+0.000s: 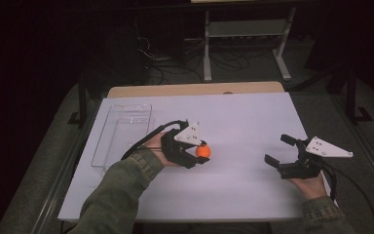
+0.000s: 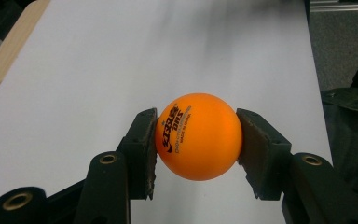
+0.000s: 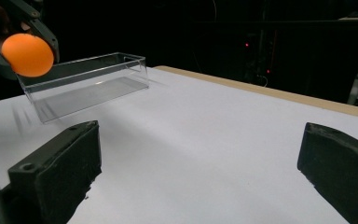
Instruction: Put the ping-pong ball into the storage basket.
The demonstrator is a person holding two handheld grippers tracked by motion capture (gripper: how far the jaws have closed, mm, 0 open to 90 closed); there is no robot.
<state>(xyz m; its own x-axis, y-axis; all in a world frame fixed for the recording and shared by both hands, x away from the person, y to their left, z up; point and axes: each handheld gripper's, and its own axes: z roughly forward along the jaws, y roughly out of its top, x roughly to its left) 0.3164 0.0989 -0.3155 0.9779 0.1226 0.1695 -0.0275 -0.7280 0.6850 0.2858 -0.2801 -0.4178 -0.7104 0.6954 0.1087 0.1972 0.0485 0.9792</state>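
My left gripper point(image 1: 202, 152) is shut on an orange table-tennis ball point(image 1: 203, 151) and holds it just above the white table top point(image 1: 238, 117). In the left gripper view both pads press the sides of the ball point(image 2: 198, 136), which carries dark printed lettering. A clear plastic box point(image 1: 122, 134) lies to the left of that hand, near the table's left edge. My right gripper point(image 1: 280, 150) rests over the right part of the table, jaws wide apart with nothing between them. From the right gripper view the ball point(image 3: 27, 54) hangs in front of the clear box point(image 3: 86, 84).
A wooden strip point(image 1: 195, 89) runs along the far edge of the table. Beyond it stand a metal rack point(image 1: 246, 39) and loose cables on the floor. Dark surroundings lie past the left and right edges.
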